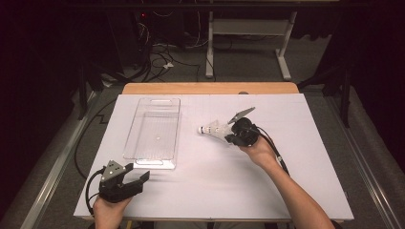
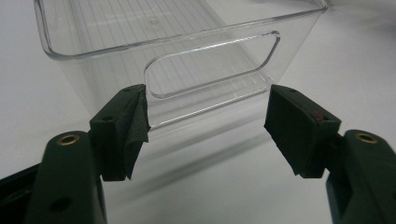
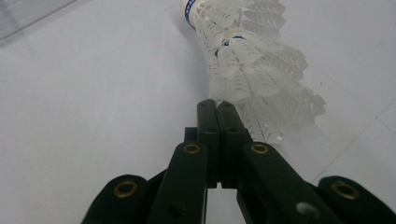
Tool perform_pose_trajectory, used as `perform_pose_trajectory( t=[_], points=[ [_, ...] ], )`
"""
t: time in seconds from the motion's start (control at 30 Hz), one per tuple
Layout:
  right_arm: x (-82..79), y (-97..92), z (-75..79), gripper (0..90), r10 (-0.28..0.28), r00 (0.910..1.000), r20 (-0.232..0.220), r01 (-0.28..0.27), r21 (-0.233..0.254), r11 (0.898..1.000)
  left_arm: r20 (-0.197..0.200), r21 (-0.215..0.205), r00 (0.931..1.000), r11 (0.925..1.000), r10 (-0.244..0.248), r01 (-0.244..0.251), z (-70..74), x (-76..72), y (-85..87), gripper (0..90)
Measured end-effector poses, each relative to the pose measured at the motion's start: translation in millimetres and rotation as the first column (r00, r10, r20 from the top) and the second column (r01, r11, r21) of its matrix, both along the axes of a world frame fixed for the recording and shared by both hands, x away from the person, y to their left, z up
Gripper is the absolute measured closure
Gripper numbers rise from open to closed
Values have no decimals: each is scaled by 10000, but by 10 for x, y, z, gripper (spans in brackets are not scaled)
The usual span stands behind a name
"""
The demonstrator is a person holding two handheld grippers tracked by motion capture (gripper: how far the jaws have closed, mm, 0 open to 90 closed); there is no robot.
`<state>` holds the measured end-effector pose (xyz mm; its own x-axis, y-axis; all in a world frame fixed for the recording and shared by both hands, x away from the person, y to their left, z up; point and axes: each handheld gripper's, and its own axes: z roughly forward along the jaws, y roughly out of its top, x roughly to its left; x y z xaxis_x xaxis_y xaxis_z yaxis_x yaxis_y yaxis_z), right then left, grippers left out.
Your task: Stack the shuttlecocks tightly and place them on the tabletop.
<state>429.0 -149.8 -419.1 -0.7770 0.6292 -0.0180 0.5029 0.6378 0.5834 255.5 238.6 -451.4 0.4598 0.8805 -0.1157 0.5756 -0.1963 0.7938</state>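
Note:
A white feather shuttlecock [image 1: 213, 129] lies on its side on the white table cover, cork end pointing left. My right gripper [image 1: 229, 135] is at its feather skirt. In the right gripper view the jaws are pressed together on the edge of the shuttlecock's [image 3: 247, 60] feathers, the right gripper [image 3: 217, 105] shut on them. A clear plastic bin [image 1: 152, 101] stands empty at the left centre. My left gripper [image 1: 143, 177] rests near the front left edge, just short of the bin's near end. The left gripper [image 2: 208, 126] is open, facing the bin's handle cutout [image 2: 210, 65], with nothing between its pads.
The white cover [image 1: 215, 191] spans the table, with a wooden strip [image 1: 210, 88] at the far edge. Black cables [image 1: 157, 57] and a white desk frame [image 1: 248, 33] stand on the floor beyond. A cable [image 1: 279, 157] trails along the right forearm.

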Motion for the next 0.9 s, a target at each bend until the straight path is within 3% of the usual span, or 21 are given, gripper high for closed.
perform_pose_trajectory(
  t=[0.53,0.9],
  points=[
    [68,39,-13,900,201,9997,124,-201,13,9998,-19,-18,10000,10000,-10,10,-1,3,2,312],
    [84,43,-34,896,38,9996,283,-39,24,10000,-9,-12,10000,10000,-17,17,0,0,3,313]
  ],
)
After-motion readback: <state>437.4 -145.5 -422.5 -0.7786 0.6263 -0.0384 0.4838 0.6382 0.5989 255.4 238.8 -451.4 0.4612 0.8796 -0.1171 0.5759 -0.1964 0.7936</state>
